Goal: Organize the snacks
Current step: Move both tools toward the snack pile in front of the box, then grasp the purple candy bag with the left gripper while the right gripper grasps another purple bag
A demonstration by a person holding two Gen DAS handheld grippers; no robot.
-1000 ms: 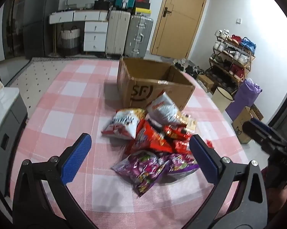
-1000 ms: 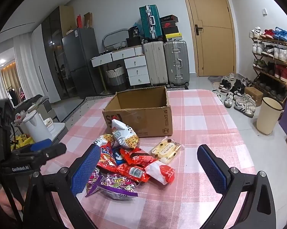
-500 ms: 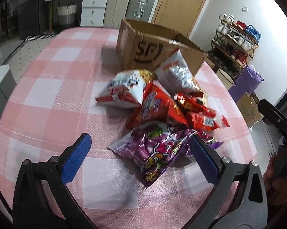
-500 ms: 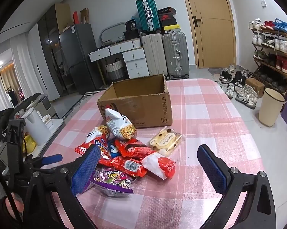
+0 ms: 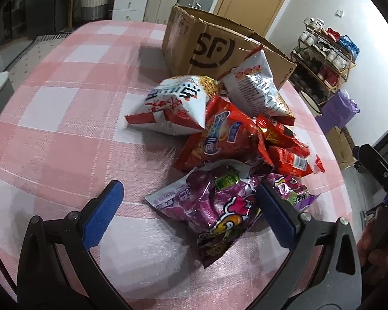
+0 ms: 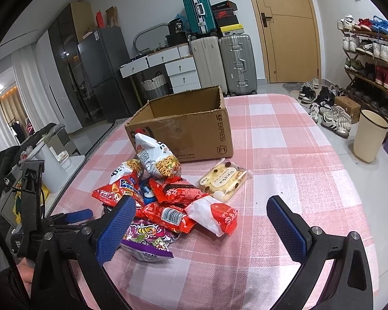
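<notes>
A pile of snack bags lies on the pink checked tablecloth in front of an open cardboard box, also in the right wrist view. My left gripper is open, low over the near edge of the pile, with a purple candy bag between its fingers. Behind it lie an orange-red chip bag and a white noodle-snack bag. My right gripper is open and empty above the table, near a white-and-red packet and a pale biscuit pack.
Suitcases, white drawers and a fridge stand behind the table. A shoe rack and a cream bin are on the right. The left gripper shows at the left edge of the right wrist view.
My left gripper has moved forward and down toward the pile, so the purple bag now sits between its fingers. The right gripper has shifted a little closer to the snacks.
</notes>
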